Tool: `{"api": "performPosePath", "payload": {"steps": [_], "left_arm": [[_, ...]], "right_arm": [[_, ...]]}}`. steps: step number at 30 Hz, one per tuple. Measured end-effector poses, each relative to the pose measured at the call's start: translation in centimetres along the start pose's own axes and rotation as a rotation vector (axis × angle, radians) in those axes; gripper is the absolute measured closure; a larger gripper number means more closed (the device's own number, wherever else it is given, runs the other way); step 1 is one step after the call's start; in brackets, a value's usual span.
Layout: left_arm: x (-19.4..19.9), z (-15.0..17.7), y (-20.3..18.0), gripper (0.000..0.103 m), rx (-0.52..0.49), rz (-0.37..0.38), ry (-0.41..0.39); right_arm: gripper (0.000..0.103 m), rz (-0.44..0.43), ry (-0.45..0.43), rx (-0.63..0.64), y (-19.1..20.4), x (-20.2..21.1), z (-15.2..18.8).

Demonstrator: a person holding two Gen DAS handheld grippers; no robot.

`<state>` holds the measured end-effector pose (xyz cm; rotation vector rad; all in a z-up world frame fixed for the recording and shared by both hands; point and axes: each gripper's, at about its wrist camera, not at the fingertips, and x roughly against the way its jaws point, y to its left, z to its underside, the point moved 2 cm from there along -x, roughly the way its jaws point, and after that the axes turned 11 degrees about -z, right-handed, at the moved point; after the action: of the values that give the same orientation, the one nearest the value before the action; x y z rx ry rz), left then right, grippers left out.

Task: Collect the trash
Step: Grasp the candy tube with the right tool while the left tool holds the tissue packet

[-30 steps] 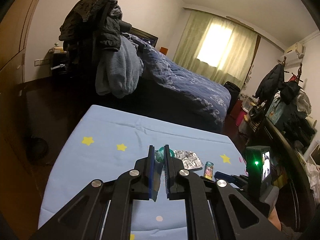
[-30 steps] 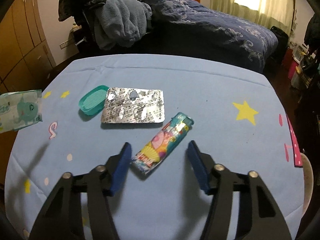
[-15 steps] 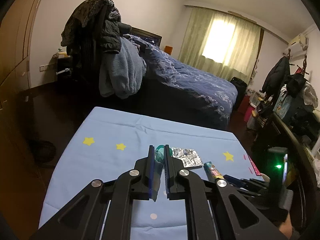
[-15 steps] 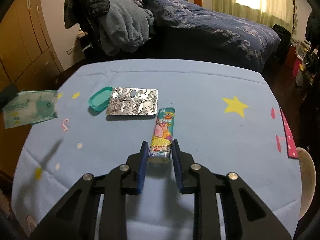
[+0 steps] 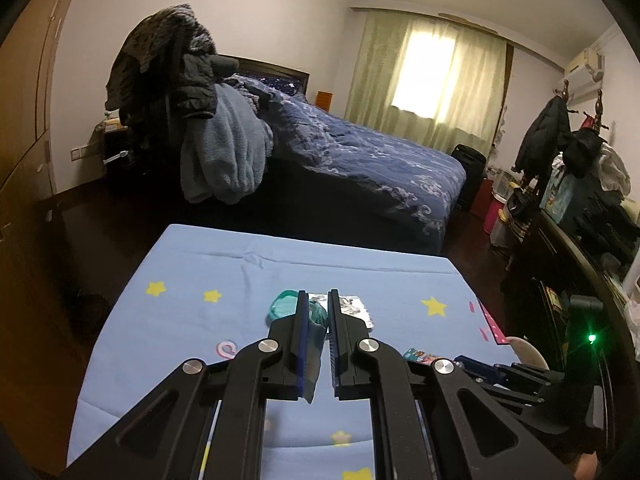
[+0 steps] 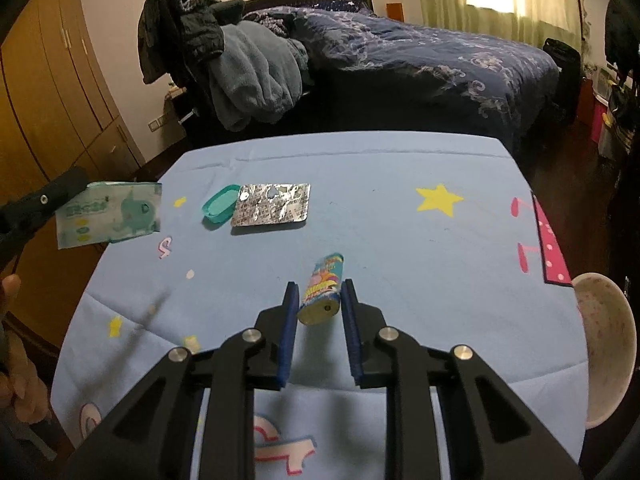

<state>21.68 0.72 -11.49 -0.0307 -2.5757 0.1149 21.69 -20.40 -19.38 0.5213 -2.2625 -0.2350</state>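
On the tabletop (image 6: 400, 240) blister (image 6: 272, 209) and lid (image 6: 218, 205) remain; our left claw (image 5: 318, 322) clamps a wipes pack (image 6: 110, 214), right claw (image 6: 318, 300) a lighter (image 6: 322, 290).

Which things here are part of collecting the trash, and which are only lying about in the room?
For the job:
- colourful printed lighter, clamped in right tool
- pale green wet-wipe packet, held by left tool
- silver foil blister sheet
- teal plastic oval lid

Lying about:
- white speckled bowl
- grey-blue fleece blanket
- dark blue bed quilt
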Motion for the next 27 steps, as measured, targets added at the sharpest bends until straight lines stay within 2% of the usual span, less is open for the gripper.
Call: {"api": "performPosePath", "payload": {"steps": [17,27], "left_arm": [[0.5,0.2,-2.5,0.093,-0.033,0.02,0.002],[1.0,0.1,-3.5,0.093,-0.044,0.029,-0.003]], "right_arm": [[0.09,-0.034,-0.047,-0.01,-1.1,3.0,-0.4],[0.09,-0.044,-0.064,-0.001,-1.0,4.4,-0.4]]}}
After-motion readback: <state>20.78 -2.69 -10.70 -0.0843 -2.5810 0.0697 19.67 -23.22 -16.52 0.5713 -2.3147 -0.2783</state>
